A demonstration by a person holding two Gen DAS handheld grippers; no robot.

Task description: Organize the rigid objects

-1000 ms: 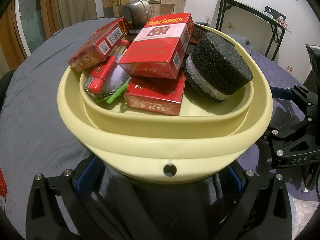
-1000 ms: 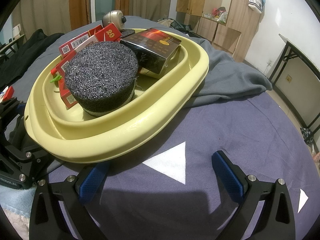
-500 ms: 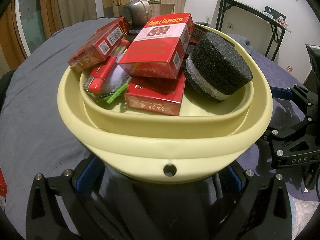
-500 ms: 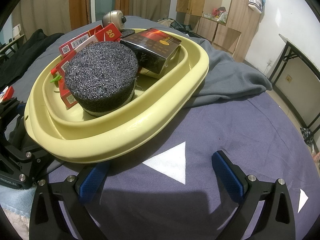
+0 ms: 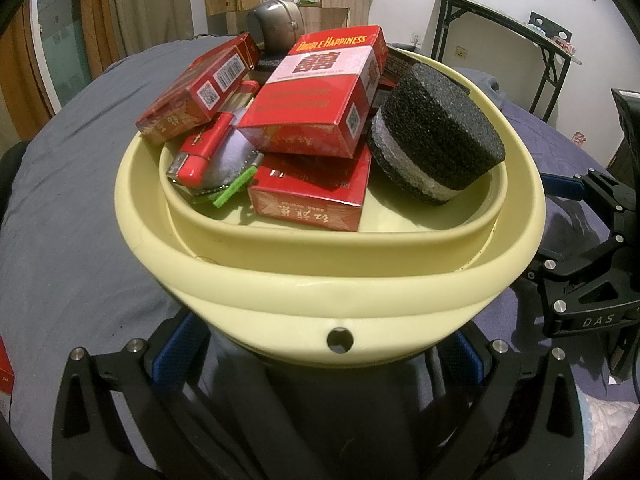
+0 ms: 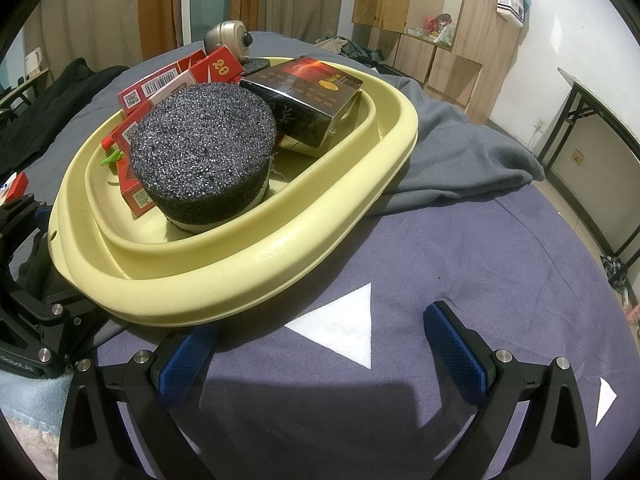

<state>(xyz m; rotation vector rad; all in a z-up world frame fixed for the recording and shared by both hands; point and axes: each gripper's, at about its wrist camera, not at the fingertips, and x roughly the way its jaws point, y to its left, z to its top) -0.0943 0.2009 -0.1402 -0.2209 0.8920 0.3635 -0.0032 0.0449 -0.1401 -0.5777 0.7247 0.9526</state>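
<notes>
Left wrist view: the yellow basin (image 5: pixel 332 280) fills the centre of the frame, resting on a bed (image 5: pixel 72 216) under a grey-blue cover. Piled inside are red cigarette packs, topmost the Double Happiness pack (image 5: pixel 320 96), a red lighter (image 5: pixel 204 152) at centre left, and a black foam puck (image 5: pixel 436 148) with a white band at right; a silver webcam (image 5: pixel 276 28) shows behind the pile. The left hand-held gripper (image 5: pixel 320 360) sits at the bottom, its blue pads spread to either side of the basin's near rim and partly hidden beneath it; it appears open, gripping nothing.

Right wrist view: the same basin occupies the upper left, with a black cigarette pack (image 6: pixel 304 96) leaning on its inner wall. The right hand-held gripper (image 6: pixel 320 352) at the bottom is wide open and empty, over a white triangle (image 6: pixel 344 328) printed on the cover.

The basin's plastic looks stiff and smooth, likely slippery; the thick rolled rim offers the best hold. The packs are light, crushable cardboard, stacked loosely, so tilting could spill them. The foam puck should be light and compressible.
</notes>
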